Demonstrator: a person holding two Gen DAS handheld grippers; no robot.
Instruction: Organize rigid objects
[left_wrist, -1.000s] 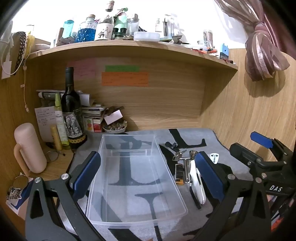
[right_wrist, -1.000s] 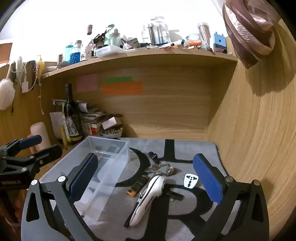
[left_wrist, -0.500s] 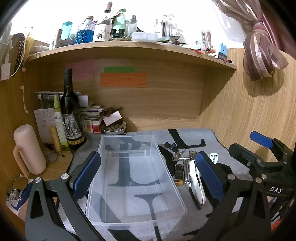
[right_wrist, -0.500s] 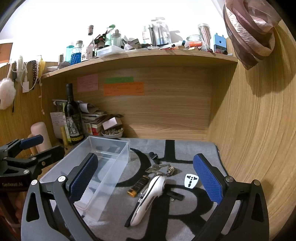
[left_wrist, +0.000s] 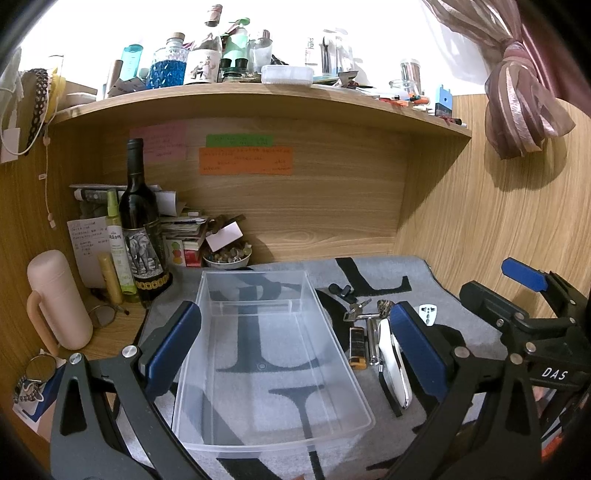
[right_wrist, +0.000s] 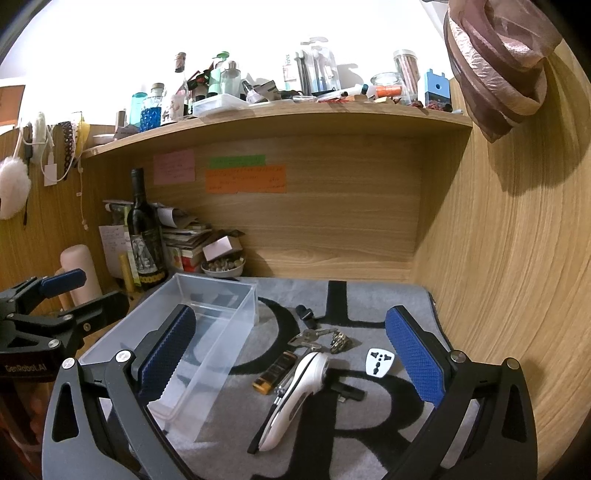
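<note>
Nothing is binned yet: with both tools, my left tool (left_wrist: 295, 343) and right tool (right_wrist: 291, 354), spread empty, I must next pinch the white gadget (right_wrist: 295, 398) and carry it left into the clear bin (left_wrist: 266, 354).

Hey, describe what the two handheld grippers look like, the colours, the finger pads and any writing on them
Both are matte black frames with cut-out slots and silver bolts. The right gripper has blue fingers with a diamond-textured grip surface; white lettering "DAS" marks its body in the left wrist view. The left gripper has similar blue fingers, and white lettering reading "GenRobot.AI" shows on it in the right wrist view. No cables or sleeves are visible.
</note>
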